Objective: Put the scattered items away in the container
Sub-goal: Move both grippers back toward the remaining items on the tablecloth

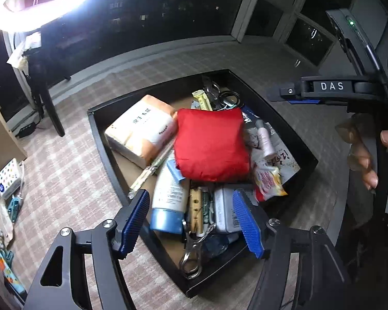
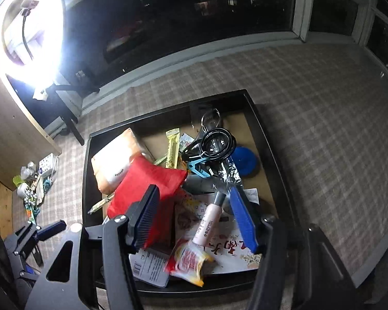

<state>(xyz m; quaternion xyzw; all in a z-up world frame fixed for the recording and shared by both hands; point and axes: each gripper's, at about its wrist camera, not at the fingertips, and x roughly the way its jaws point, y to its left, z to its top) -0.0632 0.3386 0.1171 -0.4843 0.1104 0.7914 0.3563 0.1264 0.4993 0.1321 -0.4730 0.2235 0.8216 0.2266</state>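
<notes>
A black tray (image 1: 98,134) on the plaid cloth holds many items: a red folded pouch (image 1: 210,143), a tissue pack (image 1: 142,129), a white tube (image 1: 169,193), a small pink bottle (image 1: 265,139) and a red-yellow snack packet (image 1: 269,180). My left gripper (image 1: 191,222) is open and empty above the tray's near corner. My right gripper (image 2: 194,219) is open and empty over the tray (image 2: 269,149), above the pink bottle (image 2: 209,222), with the red pouch (image 2: 144,180) by its left finger. Scattered items (image 1: 5,206) lie at the far left.
The scattered pile (image 2: 33,183) includes a dotted tissue pack (image 1: 9,178), silver beads and a patterned strap. A ring light (image 2: 25,31) on a stand shines at the upper left. A window ledge (image 2: 194,51) runs behind the tray. The right gripper's body (image 1: 331,87) shows in the left view.
</notes>
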